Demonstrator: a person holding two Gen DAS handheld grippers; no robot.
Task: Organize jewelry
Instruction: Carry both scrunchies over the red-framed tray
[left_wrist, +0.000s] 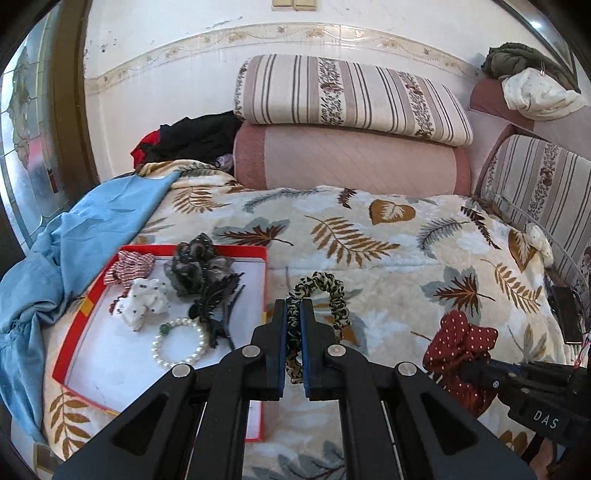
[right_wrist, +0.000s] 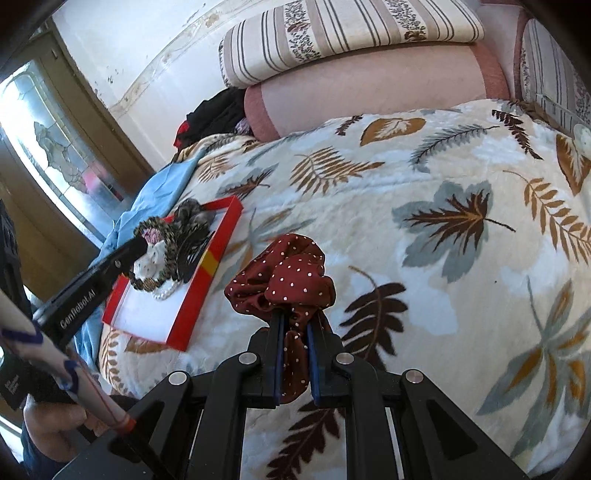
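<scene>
Left wrist view: the left gripper (left_wrist: 294, 314) pinched the leopard scrunchie (left_wrist: 325, 299) beside the red tray (left_wrist: 264, 280); the right gripper (right_wrist: 295, 325) clamped the dotted scrunchie (right_wrist: 284, 277). Best released over bare tray floor.

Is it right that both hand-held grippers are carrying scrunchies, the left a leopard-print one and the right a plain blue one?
Not quite. The right hand-held gripper is shut on a dark red scrunchie with white dots, not a plain blue one; the right wrist view shows it clearly. The rest holds: the left hand-held gripper does carry the leopard-print scrunchie.
</scene>
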